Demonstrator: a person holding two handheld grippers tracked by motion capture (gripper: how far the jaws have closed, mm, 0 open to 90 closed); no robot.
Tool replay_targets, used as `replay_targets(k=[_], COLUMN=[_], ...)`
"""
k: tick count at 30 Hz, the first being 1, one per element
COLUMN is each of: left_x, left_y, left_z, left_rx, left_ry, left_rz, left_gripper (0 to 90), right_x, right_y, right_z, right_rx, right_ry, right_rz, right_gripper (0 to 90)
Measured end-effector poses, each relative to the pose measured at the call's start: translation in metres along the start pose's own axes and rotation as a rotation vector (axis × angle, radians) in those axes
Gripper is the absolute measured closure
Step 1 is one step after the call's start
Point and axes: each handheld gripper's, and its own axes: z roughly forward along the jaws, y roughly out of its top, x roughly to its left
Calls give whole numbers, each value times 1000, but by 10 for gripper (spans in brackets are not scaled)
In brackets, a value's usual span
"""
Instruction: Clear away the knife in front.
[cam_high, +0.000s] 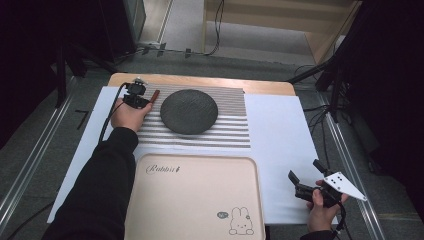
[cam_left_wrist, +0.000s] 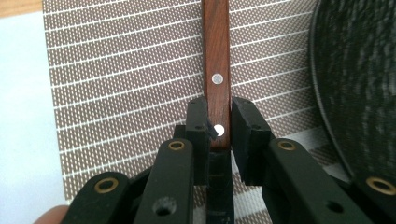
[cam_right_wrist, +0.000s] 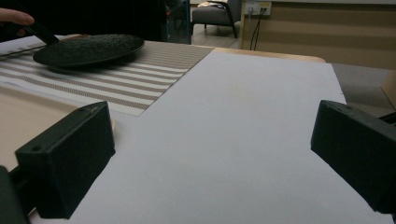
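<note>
- High view: the left gripper (cam_high: 138, 98) holds a wooden handle (cam_high: 155, 95) at the far left of the worktop, just beside the dark plate (cam_high: 189, 111).
- Left gripper view: jaws clamp the handle's near end; its long axis runs straight ahead.
- Right gripper view: jaws wide, empty, well apart from it.

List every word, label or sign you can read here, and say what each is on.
"Rabbit": script lettering at the tray's top left corner, followed by a small mark too small to make out.
A small speech bubble beside the rabbit drawing on the tray: too small to read.
Nothing readable on the plate, the striped mat or the wooden handle.
</note>
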Motion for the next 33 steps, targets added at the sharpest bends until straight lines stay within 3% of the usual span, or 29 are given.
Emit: replay_targets(k=[17, 33], left_x=[-2, -5], left_y=[-11, -30], left_z=[-32, -65], left_rx=[-40, -86], left_ry=[-59, -117], left_rz=[5, 4], left_gripper=[771, 771], right_x=[0, 0], right_y=[0, 0], right_z=[0, 0], right_rx=[1, 2], right_ry=[6, 8], right_rz=[2, 1], right_gripper=[0, 0])
